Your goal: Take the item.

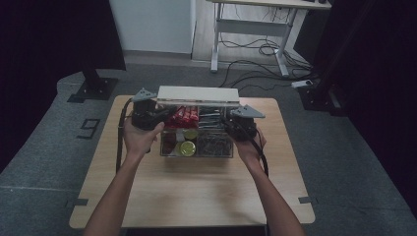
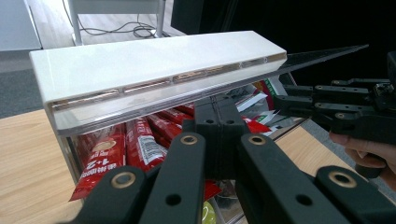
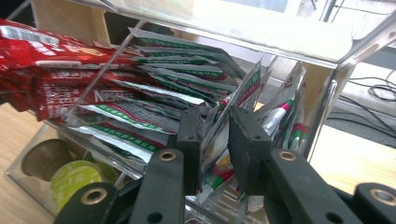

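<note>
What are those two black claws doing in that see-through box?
A person holds a gripper in each hand at a clear box of drink sachets and pods on a table. The left gripper, jaws shut, props up the white lid. The right gripper reaches inside, its jaws around a white-and-green sachet. Red sachets fill the next compartment.

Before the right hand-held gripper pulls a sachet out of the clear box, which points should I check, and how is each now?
1. Lid raised: ok.
2. Left hand-held gripper shut, under the lid's front edge: ok.
3. Right hand-held gripper around one white-green sachet alone: cannot tell, sachets crowd together.
4. Pads pressing the sachet: cannot tell.
5. Red sachets apart from the right jaws: ok.
</note>
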`<action>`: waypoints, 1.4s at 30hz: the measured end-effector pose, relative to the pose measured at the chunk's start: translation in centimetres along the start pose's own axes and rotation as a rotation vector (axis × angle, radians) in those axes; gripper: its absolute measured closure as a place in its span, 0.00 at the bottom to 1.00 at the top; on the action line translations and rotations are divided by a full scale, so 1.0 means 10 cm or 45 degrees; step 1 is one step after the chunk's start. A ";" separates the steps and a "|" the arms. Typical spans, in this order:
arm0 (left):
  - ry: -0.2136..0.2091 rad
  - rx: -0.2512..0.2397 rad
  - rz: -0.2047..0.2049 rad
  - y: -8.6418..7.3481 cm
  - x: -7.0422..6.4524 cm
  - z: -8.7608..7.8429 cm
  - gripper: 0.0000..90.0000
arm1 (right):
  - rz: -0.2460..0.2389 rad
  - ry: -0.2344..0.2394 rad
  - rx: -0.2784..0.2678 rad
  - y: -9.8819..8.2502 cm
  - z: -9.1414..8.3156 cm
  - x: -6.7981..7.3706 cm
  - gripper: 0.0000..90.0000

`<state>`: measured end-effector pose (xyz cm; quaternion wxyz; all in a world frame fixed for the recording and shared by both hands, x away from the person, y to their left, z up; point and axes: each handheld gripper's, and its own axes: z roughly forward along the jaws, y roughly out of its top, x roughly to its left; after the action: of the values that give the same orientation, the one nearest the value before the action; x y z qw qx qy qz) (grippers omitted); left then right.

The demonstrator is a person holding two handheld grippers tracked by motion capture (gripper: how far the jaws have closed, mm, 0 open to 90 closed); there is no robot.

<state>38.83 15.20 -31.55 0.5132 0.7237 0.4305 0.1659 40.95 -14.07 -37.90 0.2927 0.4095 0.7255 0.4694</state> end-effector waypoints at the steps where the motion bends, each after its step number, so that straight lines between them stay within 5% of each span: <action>1: -0.001 0.000 0.000 0.00 0.00 0.00 1.00 | -0.002 -0.008 0.002 0.00 0.00 0.00 0.84; 7: 0.001 -0.008 -0.001 -0.01 -0.01 0.00 1.00 | -0.007 -0.033 0.018 -0.01 0.02 0.00 0.94; 14: 0.004 -0.014 -0.004 -0.02 0.00 0.01 1.00 | 0.028 0.015 0.016 -0.03 0.00 -0.05 0.99; 27: 0.008 -0.021 -0.006 -0.01 -0.02 0.03 1.00 | 0.008 0.064 -0.070 -0.10 -0.24 -0.05 0.99; 42: 0.016 -0.024 -0.007 -0.01 -0.02 0.04 1.00 | 0.071 0.106 -0.188 -0.16 -0.45 -0.16 0.99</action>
<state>38.90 14.82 -31.76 0.5178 0.7166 0.4341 0.1732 37.53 -17.79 -37.58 0.2784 0.3870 0.6888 0.5461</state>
